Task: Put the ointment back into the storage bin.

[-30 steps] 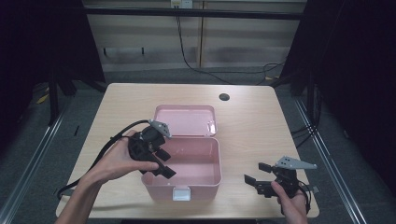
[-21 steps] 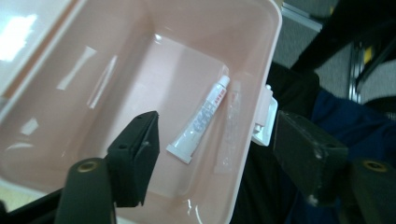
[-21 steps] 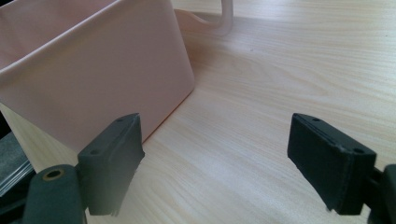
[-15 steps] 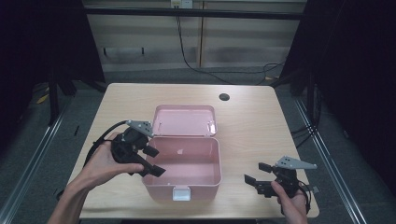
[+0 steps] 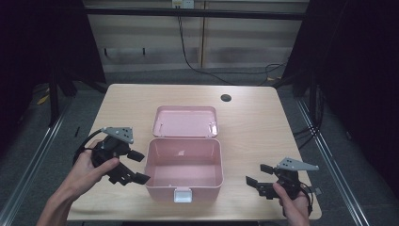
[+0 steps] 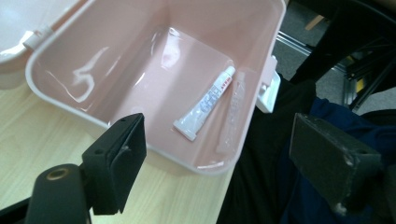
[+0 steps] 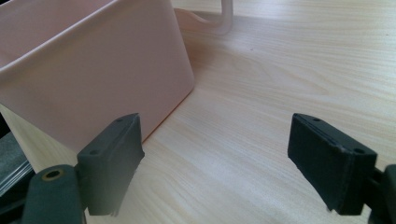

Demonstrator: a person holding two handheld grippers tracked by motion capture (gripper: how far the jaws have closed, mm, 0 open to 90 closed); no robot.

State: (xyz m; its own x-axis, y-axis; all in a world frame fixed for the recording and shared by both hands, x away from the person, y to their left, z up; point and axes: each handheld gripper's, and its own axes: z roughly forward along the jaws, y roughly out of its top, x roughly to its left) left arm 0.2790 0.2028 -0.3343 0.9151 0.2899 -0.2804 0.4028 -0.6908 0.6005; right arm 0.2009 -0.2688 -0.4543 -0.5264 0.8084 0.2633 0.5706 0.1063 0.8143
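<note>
A small white tube (image 6: 205, 103) lies inside the open pink box (image 5: 184, 141) at frame centre. The left tool (image 5: 136, 167), jaws just spread and empty, sits lower left; closing the lid (image 5: 184, 121) likely follows. The right tool (image 5: 256, 175) rests apart, lower right on the worktop (image 5: 263, 122).

box (image 5: 184, 165): middle of table (image 5: 263, 117), lid (image 5: 184, 121) behind it
tube (image 6: 204, 102): in box
left gripper (image 5: 134, 167): left of box
right gripper (image 5: 256, 175): right of box
</note>
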